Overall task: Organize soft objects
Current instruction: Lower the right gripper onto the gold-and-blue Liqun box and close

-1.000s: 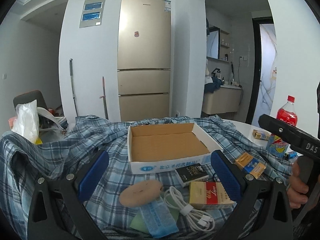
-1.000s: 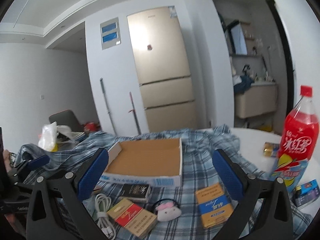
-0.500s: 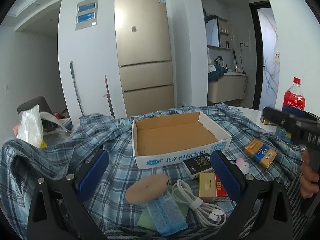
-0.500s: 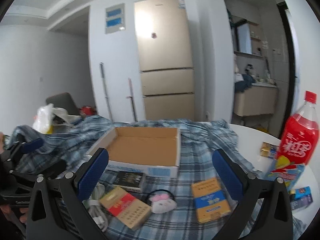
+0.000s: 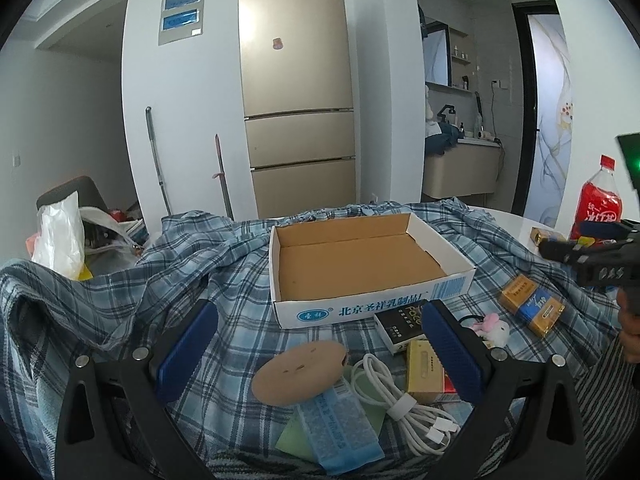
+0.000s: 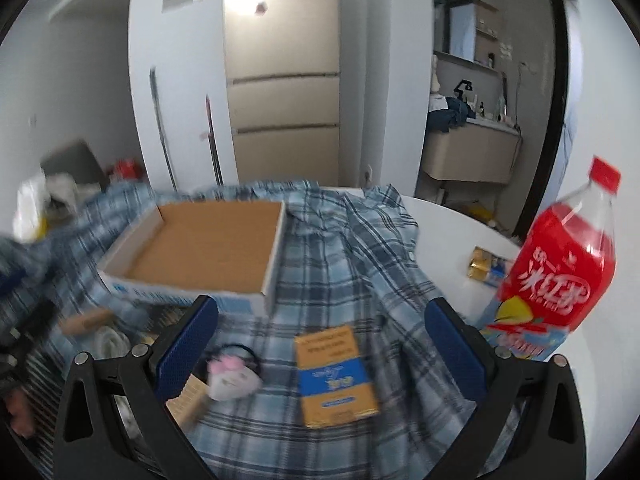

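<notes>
1. Left gripper (image 5: 318,354): jaws wide apart, nothing between the blue pads (image 5: 187,350). It hangs over the near clutter, touching nothing.
2. Right gripper (image 6: 320,350): jaws also wide apart, empty. That view is motion-blurred, worst on its left side.
3. Nearest in the left wrist view: a blue packet (image 5: 340,426) lying over a green pad (image 5: 294,438), with a tan round sponge (image 5: 300,372) overlapping the packet's far end.
4. Just right of the sponge: a coiled white cable (image 5: 396,396), then a yellow-red box (image 5: 424,370) partly hidden by the right finger.
5. Soft task item: a small pink-and-white plush hair tie (image 6: 232,376) lies on the plaid shirt (image 6: 340,272), near-left in the right wrist view, just beside that gripper's left pad. In the left wrist view it sits right of the black box (image 5: 400,322).
6. An orange-blue box (image 6: 334,374) lies flat just right of the plush, apart from it.
7. Mid-distance: an open cardboard tray (image 5: 280,276), nothing inside, resting on the shirt. The black box touches its near wall.
8. Right side: a red drink bottle (image 6: 560,272) stands upright on the white table (image 6: 452,236), off the shirt. A small gold packet (image 6: 486,270) lies just left of it.
9. Far: a gold fridge (image 5: 296,92) against the wall.
</notes>
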The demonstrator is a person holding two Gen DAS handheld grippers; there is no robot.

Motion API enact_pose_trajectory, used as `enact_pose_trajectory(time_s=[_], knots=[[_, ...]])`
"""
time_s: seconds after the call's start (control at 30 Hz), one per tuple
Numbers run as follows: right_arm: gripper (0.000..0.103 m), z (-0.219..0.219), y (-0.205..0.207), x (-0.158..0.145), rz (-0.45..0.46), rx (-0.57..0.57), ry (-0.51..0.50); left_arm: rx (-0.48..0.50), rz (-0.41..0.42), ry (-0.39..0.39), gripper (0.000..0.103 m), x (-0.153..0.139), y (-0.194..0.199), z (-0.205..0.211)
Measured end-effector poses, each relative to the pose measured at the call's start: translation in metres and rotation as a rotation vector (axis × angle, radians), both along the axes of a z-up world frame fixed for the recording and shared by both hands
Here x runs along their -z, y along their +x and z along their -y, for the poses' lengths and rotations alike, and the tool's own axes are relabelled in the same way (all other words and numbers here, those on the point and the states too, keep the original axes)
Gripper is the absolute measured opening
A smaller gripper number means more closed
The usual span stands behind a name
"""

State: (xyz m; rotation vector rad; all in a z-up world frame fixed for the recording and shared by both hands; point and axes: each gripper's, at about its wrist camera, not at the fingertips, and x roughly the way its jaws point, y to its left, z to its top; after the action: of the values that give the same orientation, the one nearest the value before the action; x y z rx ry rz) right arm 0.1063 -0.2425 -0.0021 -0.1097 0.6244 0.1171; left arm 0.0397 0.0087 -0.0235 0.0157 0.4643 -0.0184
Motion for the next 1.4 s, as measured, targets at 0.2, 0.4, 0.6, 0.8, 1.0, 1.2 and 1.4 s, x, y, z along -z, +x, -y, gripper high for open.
enact_pose_trajectory(time_s=[0.2,0.4,0.6,0.8,1.0,1.2,1.4], knots=[[0.098,-0.002,0.023,0.039,-0.151,-0.046,-0.029,-0.017,0.003,0.052,0.103,0.001,-0.001,0.007],[0.085,0.004,0.042,0.068,-0.3,-0.025,-0.009,-0.017,-0.022,0.038,0.103,0.004,0.003,0.005],[0.079,0.003,0.044,0.075,-0.342,-0.013,-0.022,-0.011,-0.026,0.05,0.103,0.005,0.003,0.008],[0.072,-0.004,0.046,0.081,-0.366,-0.014,-0.083,-0.013,-0.027,0.045,0.103,0.003,0.002,0.005],[0.051,-0.002,0.035,0.065,-0.273,-0.024,-0.068,-0.012,-0.027,0.045,0.103,0.002,0.001,0.005],[0.052,-0.015,-0.01,0.012,-0.065,-0.058,0.034,-0.005,-0.03,0.04,0.103,0.002,0.002,0.005],[0.052,-0.038,-0.029,0.006,-0.031,-0.143,0.132,-0.013,-0.034,0.027,0.103,0.002,0.003,0.005]])
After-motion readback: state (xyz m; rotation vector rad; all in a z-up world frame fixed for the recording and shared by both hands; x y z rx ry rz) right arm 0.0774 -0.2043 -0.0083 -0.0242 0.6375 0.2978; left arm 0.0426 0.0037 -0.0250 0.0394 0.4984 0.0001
